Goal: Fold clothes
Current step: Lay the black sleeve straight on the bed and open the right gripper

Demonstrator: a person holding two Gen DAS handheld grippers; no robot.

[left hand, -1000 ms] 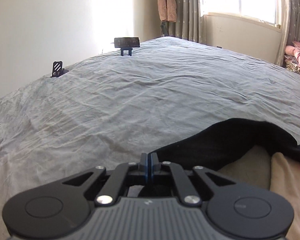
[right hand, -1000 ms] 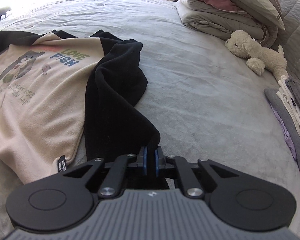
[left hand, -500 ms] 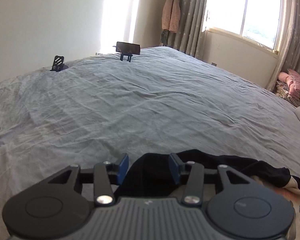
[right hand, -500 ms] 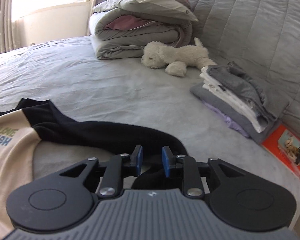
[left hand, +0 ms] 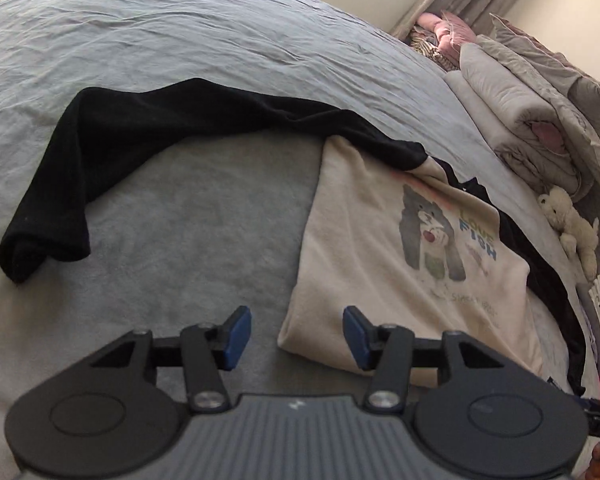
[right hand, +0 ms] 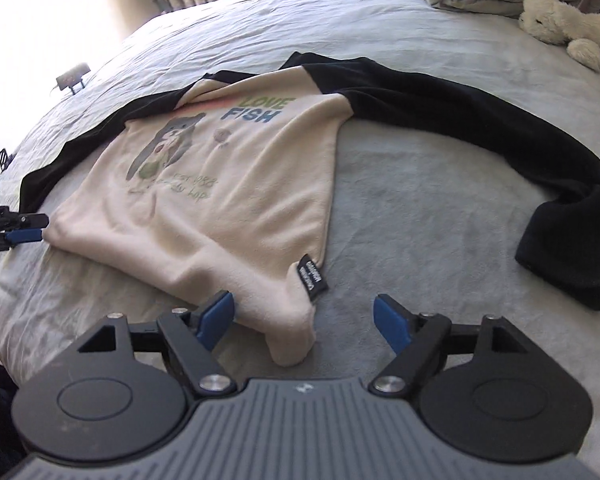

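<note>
Sweatshirt (right hand: 228, 184) flat on bed (right hand: 420, 216), print up, centre frame, black sleeves (left hand: 140, 128) flung wide. Left gripper (left hand: 296, 334) and right gripper (right hand: 304, 320) gaping, holding nothing, each straddling hem corner, probably lining up a pinch.

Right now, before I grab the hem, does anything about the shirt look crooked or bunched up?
Yes. The sweatshirt lies flat, but both black sleeves droop toward the hem: the left sleeve ends in a bunched cuff, and the right sleeve bends sharply near its end.
</note>
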